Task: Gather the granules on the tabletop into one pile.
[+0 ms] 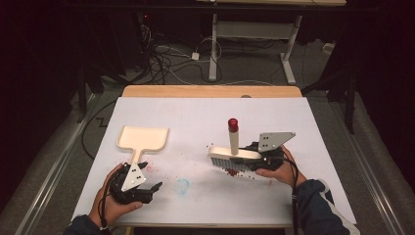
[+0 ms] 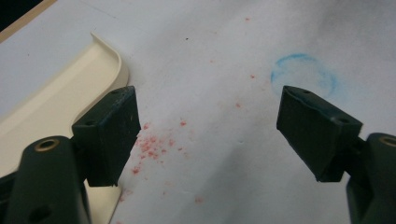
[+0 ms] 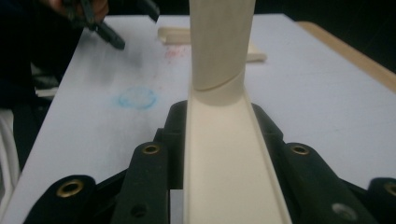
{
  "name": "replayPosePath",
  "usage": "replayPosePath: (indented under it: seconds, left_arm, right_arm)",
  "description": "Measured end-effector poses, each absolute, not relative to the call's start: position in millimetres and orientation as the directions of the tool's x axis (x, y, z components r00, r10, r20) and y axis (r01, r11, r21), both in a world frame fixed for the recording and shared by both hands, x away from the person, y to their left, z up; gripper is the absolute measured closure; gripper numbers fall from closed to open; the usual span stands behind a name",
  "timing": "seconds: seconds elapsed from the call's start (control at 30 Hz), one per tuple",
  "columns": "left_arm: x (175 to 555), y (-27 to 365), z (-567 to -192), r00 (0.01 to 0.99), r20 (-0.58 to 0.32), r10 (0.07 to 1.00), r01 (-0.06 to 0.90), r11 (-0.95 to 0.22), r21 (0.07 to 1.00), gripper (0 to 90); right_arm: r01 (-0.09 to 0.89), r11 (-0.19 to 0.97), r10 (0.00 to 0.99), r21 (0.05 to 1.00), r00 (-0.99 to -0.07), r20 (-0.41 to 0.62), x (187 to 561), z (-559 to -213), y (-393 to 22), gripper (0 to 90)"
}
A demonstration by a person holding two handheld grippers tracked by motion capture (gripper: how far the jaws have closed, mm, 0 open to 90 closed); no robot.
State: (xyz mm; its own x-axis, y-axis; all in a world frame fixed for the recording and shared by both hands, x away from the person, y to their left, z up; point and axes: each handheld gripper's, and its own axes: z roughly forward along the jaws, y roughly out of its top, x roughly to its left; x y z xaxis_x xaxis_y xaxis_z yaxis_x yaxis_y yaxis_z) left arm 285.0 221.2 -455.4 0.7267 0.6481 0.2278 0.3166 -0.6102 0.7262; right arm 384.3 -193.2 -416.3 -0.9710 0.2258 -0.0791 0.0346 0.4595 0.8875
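Jaws of the right gripper (image 1: pixel 254 155) clamped on the cream back of a hand brush (image 1: pixel 234 155); the right gripper view shows both black jaws pressed against the sides of the brush's flat back (image 3: pixel 224 182), with the round handle rising just ahead of them. Brush handle stands upright in the high view, capped in red (image 1: pixel 233 124); bristles point down at the white tabletop (image 1: pixel 303 137). Dark red crumbs (image 1: pixel 234 172) lie beneath and just in front of the bristles. Jaws of the left gripper (image 1: pixel 147 188) stand wide apart, nothing between them; in the left gripper view they frame bare tabletop with a scatter of pinkish-red specks (image 2: pixel 152 144) near one jaw. Cream dustpan (image 1: pixel 143 139) lies flat on the tabletop's left half, handle pointing toward the left gripper, its tip just beside that gripper's grey plate; whether they touch I cannot tell. Dustpan edge (image 2: pixel 60 102) shows beside one jaw in the left gripper view. Faint blue ring mark (image 1: pixel 182 186) on the tabletop between the two grippers. Brush and dustpan are well apart.
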Motion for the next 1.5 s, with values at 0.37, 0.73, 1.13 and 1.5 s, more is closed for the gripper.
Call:
replayPosePath:
  seconds: [0.37,0.73,1.13,1.5]
  left_arm:
    - [288,221,-456,0.726,0.220,0.651,0.323,-0.606,0.727,20.6]
    - [290,222,-457,0.732,0.214,0.647,0.327,-0.608,0.724,20.5]
    - [291,221,-459,0.741,0.226,0.632,0.317,-0.626,0.713,20.6]
    - [290,218,-459,0.744,0.229,0.628,0.316,-0.632,0.708,20.6]
  right_arm:
    - [0.118,0.449,0.475,0.886,-0.871,-0.125,408,-412,-187,67.0]
    - [0.141,0.469,0.507,0.872,-0.851,-0.135,465,-429,-145,67.0]
    - [0.090,0.523,0.357,0.848,-0.926,-0.122,461,-444,-129,67.1]
    - [0.013,0.576,0.207,0.817,-0.969,-0.131,436,-440,-173,67.1]
